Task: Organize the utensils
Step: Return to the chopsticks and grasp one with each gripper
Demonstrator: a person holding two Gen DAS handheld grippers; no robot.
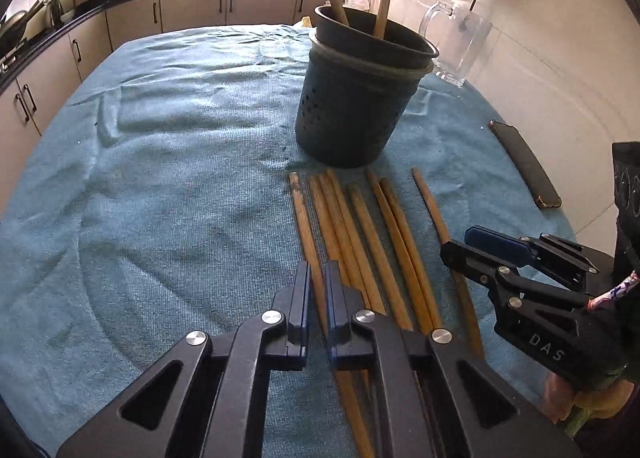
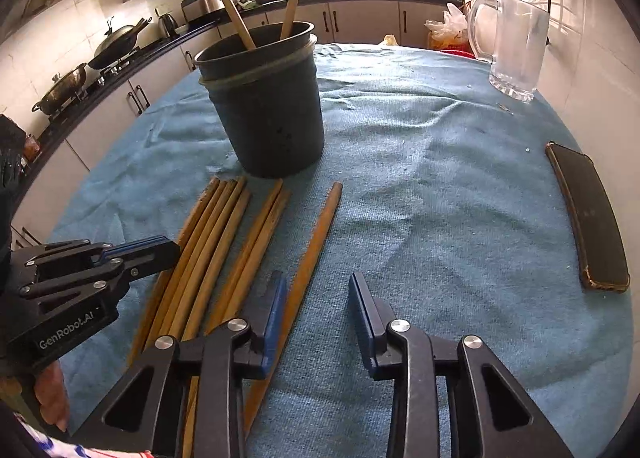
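Wooden chopsticks (image 1: pixel 360 242) lay beside the holder (image 1: pixel 356 98); my left tool (image 1: pixel 318 278) clamped one, my right tool (image 2: pixel 316 290) stood apart, straddling another.

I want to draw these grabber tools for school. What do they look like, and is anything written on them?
Both are black frames with triangular cut-outs, round silver bolts, and flat blue pads lining the jaws. The left gripper carries white "GenRobot.AI" lettering on its side. The right gripper has "DAS" in pale letters. Behind each, a bit of white sleeve with red and blue print shows.
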